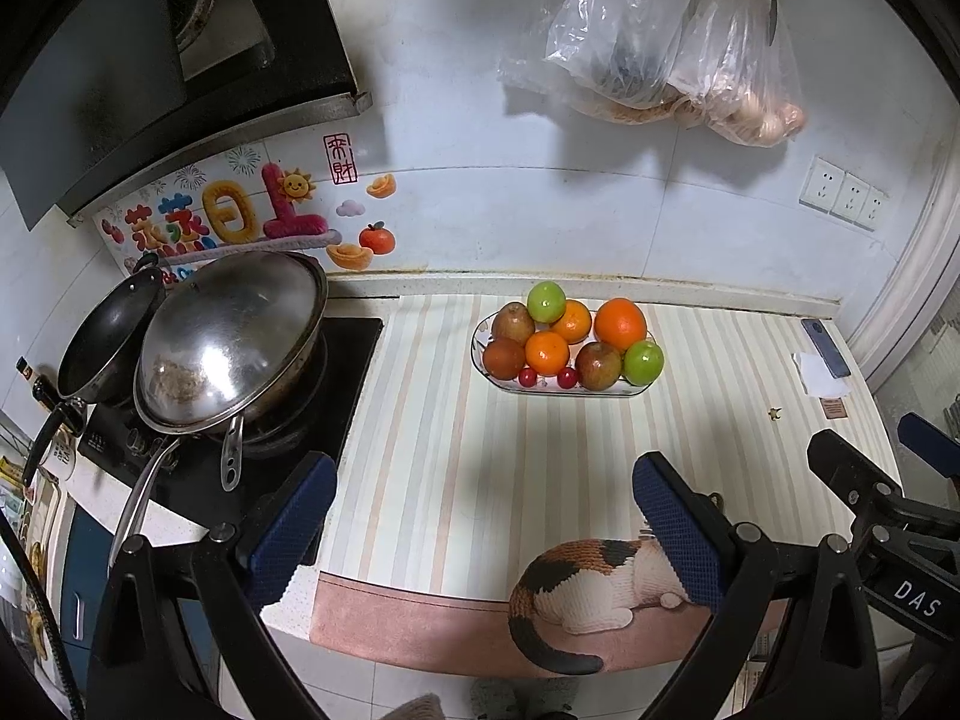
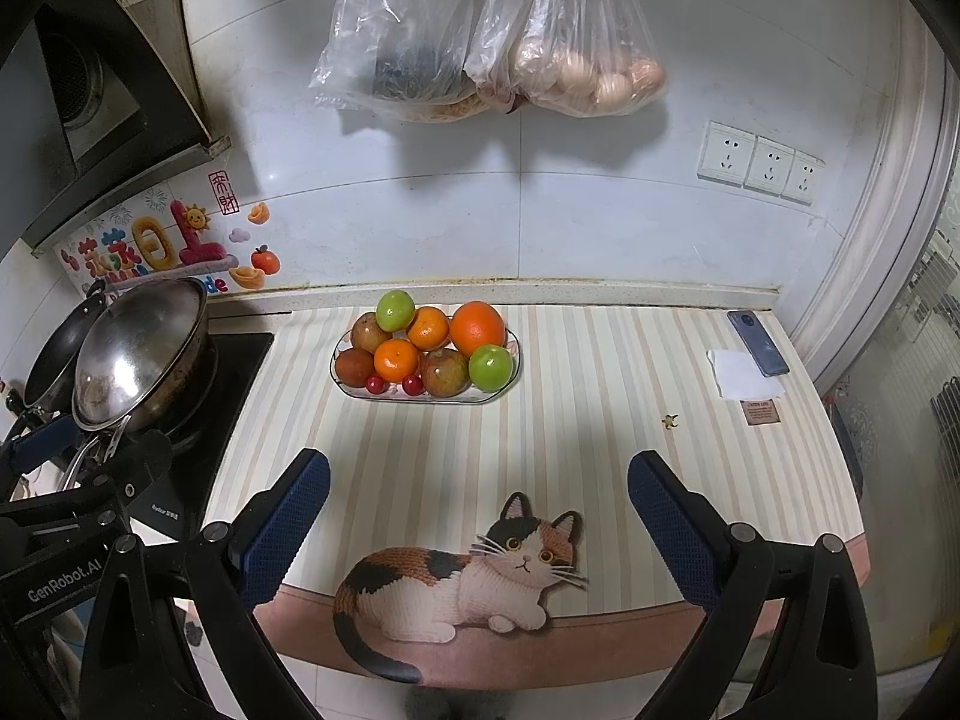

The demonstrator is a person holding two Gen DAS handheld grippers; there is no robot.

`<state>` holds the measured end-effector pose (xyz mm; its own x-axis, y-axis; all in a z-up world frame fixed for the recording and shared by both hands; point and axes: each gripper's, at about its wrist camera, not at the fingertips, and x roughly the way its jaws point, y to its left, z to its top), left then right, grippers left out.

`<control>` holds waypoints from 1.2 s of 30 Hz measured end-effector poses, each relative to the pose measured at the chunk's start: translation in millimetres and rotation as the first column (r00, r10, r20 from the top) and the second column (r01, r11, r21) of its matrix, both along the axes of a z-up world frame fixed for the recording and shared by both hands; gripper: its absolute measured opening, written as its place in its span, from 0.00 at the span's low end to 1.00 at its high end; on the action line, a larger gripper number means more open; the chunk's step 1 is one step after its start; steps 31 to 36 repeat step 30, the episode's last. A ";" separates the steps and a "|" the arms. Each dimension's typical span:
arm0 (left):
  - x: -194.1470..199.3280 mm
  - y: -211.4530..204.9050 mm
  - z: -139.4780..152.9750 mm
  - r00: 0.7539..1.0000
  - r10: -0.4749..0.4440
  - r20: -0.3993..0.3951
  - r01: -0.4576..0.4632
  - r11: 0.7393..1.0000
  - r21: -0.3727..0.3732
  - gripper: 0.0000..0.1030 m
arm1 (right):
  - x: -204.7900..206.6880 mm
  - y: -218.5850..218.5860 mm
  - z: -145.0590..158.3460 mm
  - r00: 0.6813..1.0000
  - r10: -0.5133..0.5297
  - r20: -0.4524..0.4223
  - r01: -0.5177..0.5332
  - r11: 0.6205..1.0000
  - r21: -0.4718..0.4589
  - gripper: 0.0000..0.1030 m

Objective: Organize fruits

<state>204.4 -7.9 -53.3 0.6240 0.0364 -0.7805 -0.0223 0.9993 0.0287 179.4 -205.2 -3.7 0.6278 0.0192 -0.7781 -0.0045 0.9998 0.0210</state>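
all the fruits (image 2: 429, 351) lie heaped together on the oval plate (image 2: 420, 401) at the back middle of the striped surface (image 2: 600, 450): a large orange (image 2: 477, 329), two smaller oranges (image 2: 428, 327), two green apples (image 2: 491, 367), three brownish-red fruits (image 2: 444, 372) and two cherries (image 2: 375, 384) at the plate's near rim; no fruit lies loose on the mat; that fits either a heap waiting to be sorted or one just gathered, and the pictures do not settle which; the left gripper (image 1: 483, 522) and the right gripper (image 2: 479, 516) both hover low over the near edge of the surface, jaws spread wide with nothing between them.

if any fruit is to be handled, my judgement is that the top ones, the green apple at the back (image 2: 395, 310) and the large orange, are safest to take, since the lower ones prop each other and could roll; the cherries are small and round and would need the jaws centred carefully; grip round fruit across its widest part, gently.

for room: the broad stretch of mat between grippers and plate is open, and so is the stretch right of the plate as far as the phone (image 2: 757, 343) and white paper (image 2: 741, 375); on the left the stove with the lidded wok (image 2: 144, 354) and its handles juts near the left gripper; the plate sits close to the back wall; the near edge drops to the floor just under the jaws; plastic bags (image 2: 480, 42) hang above the plate, so lifts should stay low.
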 end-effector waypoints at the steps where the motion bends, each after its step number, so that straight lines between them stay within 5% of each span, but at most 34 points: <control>1: -0.2 0.0 0.2 1.000 0.000 0.000 0.000 1.000 0.000 0.98 | -0.2 -0.1 0.1 1.000 0.000 0.000 0.000 1.000 0.000 0.99; 36: -3.2 -1.7 9.4 1.000 0.001 0.008 0.000 1.000 -0.013 0.98 | -11.2 -3.8 5.3 1.000 -0.007 0.006 0.007 1.000 0.001 0.99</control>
